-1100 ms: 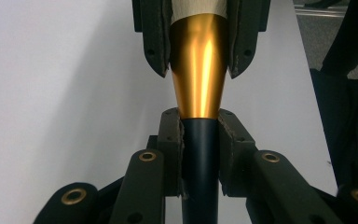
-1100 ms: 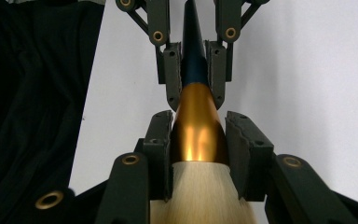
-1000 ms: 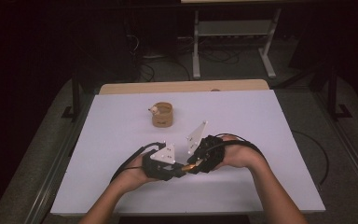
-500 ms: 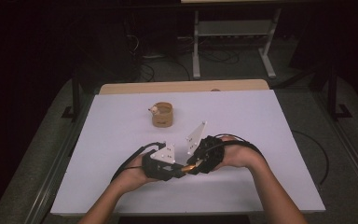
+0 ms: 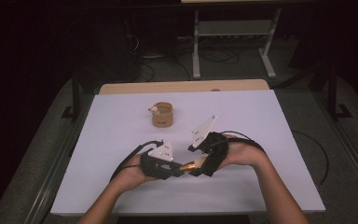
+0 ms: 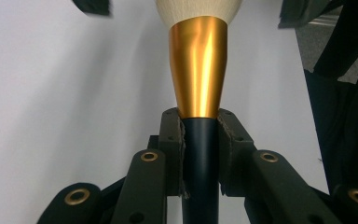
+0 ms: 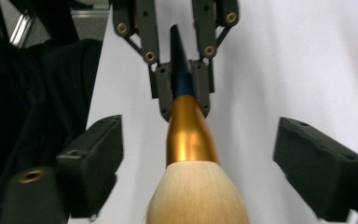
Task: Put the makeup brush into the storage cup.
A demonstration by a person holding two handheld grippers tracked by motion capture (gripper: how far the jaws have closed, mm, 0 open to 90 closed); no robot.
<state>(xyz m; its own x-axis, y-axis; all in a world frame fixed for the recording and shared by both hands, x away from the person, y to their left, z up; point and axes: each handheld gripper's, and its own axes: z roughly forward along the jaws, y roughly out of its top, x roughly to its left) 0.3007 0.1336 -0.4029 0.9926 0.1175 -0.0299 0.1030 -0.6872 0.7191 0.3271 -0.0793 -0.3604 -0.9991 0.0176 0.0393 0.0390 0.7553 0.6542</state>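
Observation:
A make-up brush with a dark blue handle, a gold ferrule and a cream bristle head is held level just above the white table. My left gripper is shut on the blue handle, right below the ferrule, as the left gripper view shows. My right gripper faces it from the other side. In the right gripper view it stands open, its pads wide on either side of the bristle head without touching it.
A small round wooden cup with a little white thing on its rim stands on the table beyond the grippers. Black cables trail from both grippers. A tan strip borders the table's far edge.

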